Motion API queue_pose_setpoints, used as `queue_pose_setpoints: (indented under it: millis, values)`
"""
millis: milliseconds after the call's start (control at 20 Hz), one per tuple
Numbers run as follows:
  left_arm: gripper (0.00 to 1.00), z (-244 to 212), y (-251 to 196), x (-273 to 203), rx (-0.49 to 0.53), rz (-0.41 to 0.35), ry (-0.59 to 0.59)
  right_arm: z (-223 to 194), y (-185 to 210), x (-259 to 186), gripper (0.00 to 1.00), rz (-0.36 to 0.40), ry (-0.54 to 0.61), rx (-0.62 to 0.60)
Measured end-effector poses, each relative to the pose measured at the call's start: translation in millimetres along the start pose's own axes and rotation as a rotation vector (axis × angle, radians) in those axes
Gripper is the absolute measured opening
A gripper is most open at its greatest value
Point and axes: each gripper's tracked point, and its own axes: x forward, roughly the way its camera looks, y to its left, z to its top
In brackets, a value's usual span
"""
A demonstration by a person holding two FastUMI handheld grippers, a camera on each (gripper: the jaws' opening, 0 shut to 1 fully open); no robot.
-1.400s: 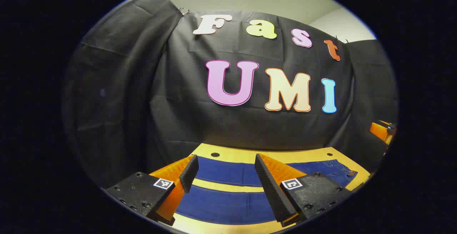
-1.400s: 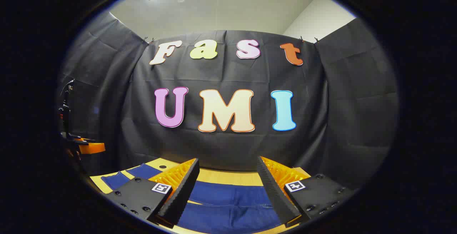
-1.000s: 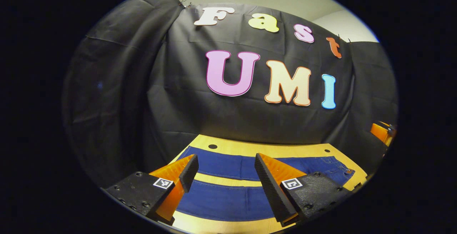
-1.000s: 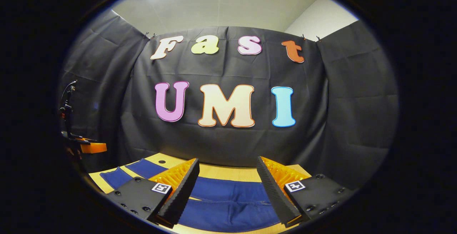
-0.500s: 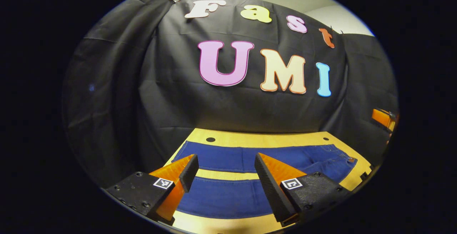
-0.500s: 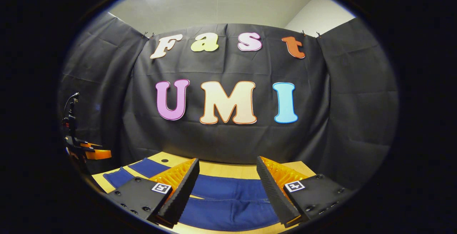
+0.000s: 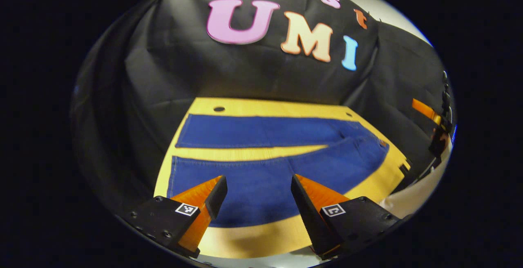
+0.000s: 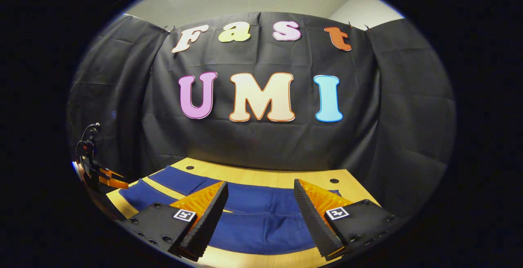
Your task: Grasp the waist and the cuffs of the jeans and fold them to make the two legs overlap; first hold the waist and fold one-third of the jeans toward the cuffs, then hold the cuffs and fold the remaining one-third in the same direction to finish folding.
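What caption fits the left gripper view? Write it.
Open left gripper above jeans spread flat, legs apart, on the table.

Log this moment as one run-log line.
phase: approach | blue denim jeans: flat on wooden table, legs apart, unfolded | left gripper: open above near leg | right gripper: open, holding nothing

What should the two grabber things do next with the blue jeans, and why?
Probably lower both toward the near edge of the jeans. The jeans lie flat on the table with the legs apart. The left gripper and the right gripper are both open above the cloth, holding nothing, so a grasp likely comes before any fold.
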Motion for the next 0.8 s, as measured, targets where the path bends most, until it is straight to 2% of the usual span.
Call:
queue_pose_setpoints:
  millis: [150,450,550,600,800]
  values:
    - [0.94,-30,18,5,0.021,-0.052,0.125,-8,-3,-3,0.99,-0.004,0.030,0.011]
    - [0.94,-93,54,8,0.206,-0.102,0.433,-24,-4,-2,0.99,-0.011,0.068,0.008]
    - [0.90,-101,61,7,0.276,-0.115,0.499,-29,-2,0,0.99,-0.005,0.080,0.029]
    - [0.93,-103,63,7,0.307,-0.126,0.523,-33,-1,1,0.99,-0.006,0.086,0.029]
    - [0.92,-116,75,3,0.401,-0.147,0.629,-45,-1,2,0.99,-0.017,0.114,0.013]
